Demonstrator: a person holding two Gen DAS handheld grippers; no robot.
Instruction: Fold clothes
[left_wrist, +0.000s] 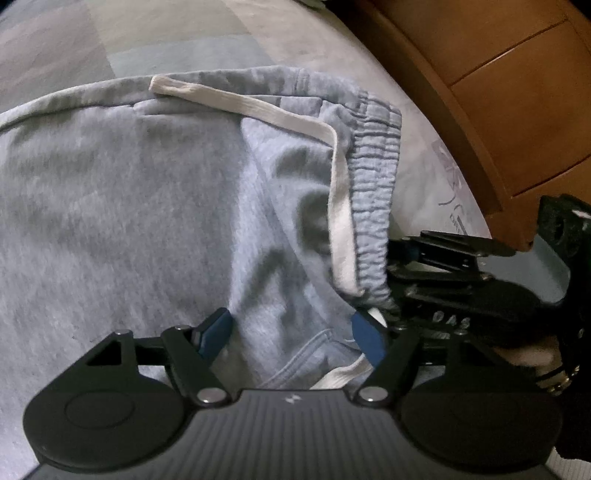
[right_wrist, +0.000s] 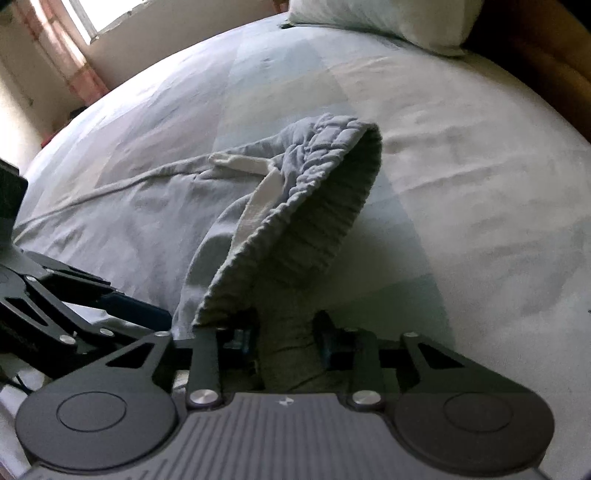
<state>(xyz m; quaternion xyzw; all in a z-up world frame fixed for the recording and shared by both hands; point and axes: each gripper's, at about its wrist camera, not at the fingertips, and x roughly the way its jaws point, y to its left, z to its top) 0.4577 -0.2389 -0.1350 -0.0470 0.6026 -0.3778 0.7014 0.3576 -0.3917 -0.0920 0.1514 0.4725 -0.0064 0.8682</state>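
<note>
**Waistband grip on the grey sweatpants, both tools at the near corner**

The grey sweatpants (left_wrist: 122, 206) lie on the bed (right_wrist: 461, 155), spread flat except at the waistband end, which is closest to me.

Right tool (right_wrist: 284, 338): the jaws stand narrow, with a bunched fold of the ribbed waistband (right_wrist: 325, 206) between them. The fabric fills the gap and rises from it as a raised arch, so I judge the pads to be pressing on it. I hold here because the elastic band is the thickest edge of the garment and gives a firm corner to lift.

Left tool (left_wrist: 291, 334): the jaws stand wide, one blue pad (left_wrist: 218, 330) on each side of the grey cloth just below the waistband. The cloth lies between them, but the pads are apart from it. I place this tool beside the right one so that it can take a second point on the same edge.

The white drawstring (left_wrist: 340, 206) runs loose along the waistband and ends near the left tool's right pad. It could get caught in a grip.

Orientation: in the left wrist view the waistband runs down the right side of the picture, and the body of the garment extends leftward from it. The long axis therefore lies across that view. The leg ends are out of frame, so I cannot tell how far any fold has gone.
</note>
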